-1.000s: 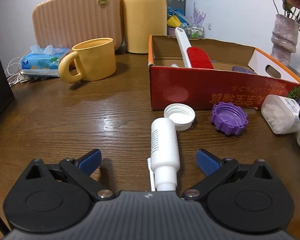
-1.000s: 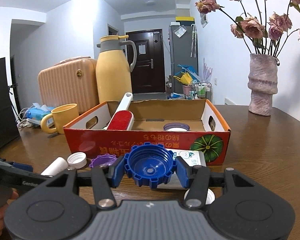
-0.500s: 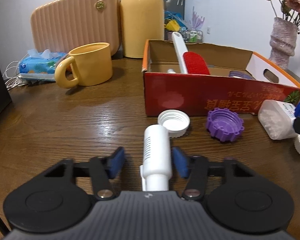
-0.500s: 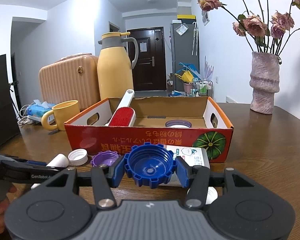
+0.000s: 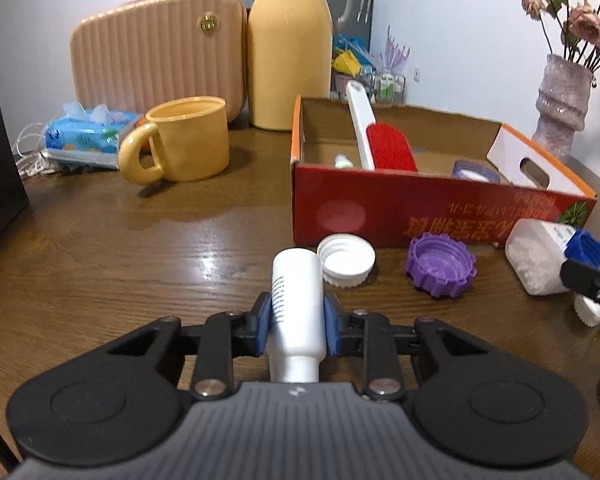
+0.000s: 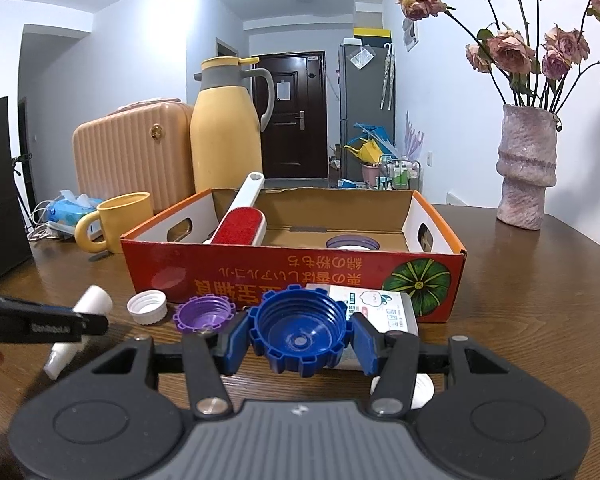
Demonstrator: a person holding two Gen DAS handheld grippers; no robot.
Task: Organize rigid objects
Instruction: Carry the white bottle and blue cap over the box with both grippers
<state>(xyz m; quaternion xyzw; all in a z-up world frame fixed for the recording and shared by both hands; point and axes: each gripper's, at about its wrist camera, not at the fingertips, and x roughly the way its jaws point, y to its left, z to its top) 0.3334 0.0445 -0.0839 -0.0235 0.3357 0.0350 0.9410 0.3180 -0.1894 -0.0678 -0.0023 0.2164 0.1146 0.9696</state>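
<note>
Bottle (image 5: 298,304): my left gripper (image 5: 296,326) clamps it; neck hidden.
Blue cap (image 6: 299,330): my right gripper (image 6: 299,338) clamps it, hiding a jar (image 6: 384,306).

The left gripper (image 5: 297,329), wide open around the white bottle (image 5: 297,312) a second ago, now has both blue pads pressed against the bottle's sides. Seen from the right wrist, the bottle (image 6: 87,315) tilts with its far end raised off the wooden table (image 6: 520,320), where before it lay flat. The right gripper (image 6: 299,334) rides a little higher than a second ago, so the red box (image 6: 296,272) sits lower and shows more of its inside.
</note>
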